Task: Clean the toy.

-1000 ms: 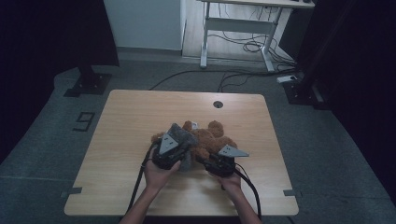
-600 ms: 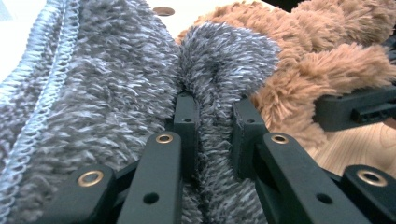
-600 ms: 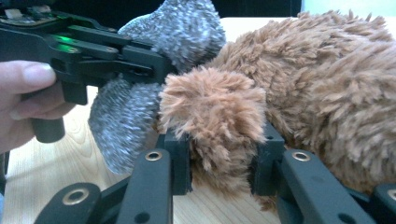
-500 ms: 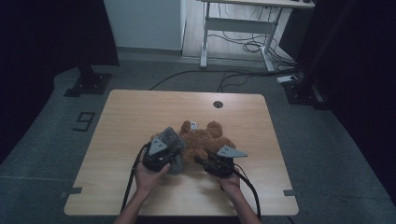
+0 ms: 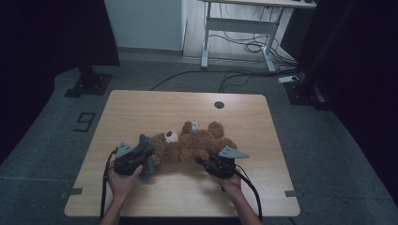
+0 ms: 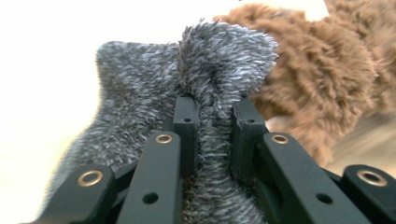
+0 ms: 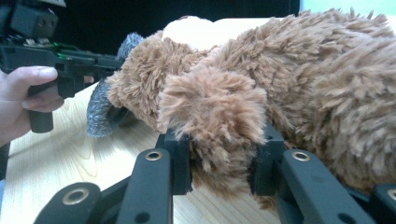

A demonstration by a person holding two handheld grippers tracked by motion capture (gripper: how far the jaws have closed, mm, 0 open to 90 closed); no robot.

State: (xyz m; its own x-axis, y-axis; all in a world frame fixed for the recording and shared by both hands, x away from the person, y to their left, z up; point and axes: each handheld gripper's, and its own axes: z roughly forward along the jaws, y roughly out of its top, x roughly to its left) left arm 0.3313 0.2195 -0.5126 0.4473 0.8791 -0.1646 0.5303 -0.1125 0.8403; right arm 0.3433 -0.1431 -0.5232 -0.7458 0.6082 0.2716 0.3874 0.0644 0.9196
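Note:
A brown teddy bear [image 5: 195,143] lies on its back across the middle of the wooden table [image 5: 141,108], head to the left. My left gripper [image 5: 143,149] is shut on a grey fuzzy cloth [image 5: 148,161] beside the bear's head. In the left gripper view the cloth [image 6: 140,93] is bunched between the jaws of my left gripper [image 6: 215,119], with the bear [image 6: 317,79] behind it. My right gripper [image 5: 202,161] is shut on one of the bear's paws [image 7: 215,107], squeezed between the jaws of my right gripper [image 7: 219,154].
The table has a round cable hole [image 5: 219,104] near its far edge. Bare wood lies left, right and behind the bear. On the floor beyond are cables, a white desk frame [image 5: 234,28] and dark stand bases.
My left hand has carried the grey cloth left and down, off the bear's body to beside its head. The right gripper and the paw have stayed put.

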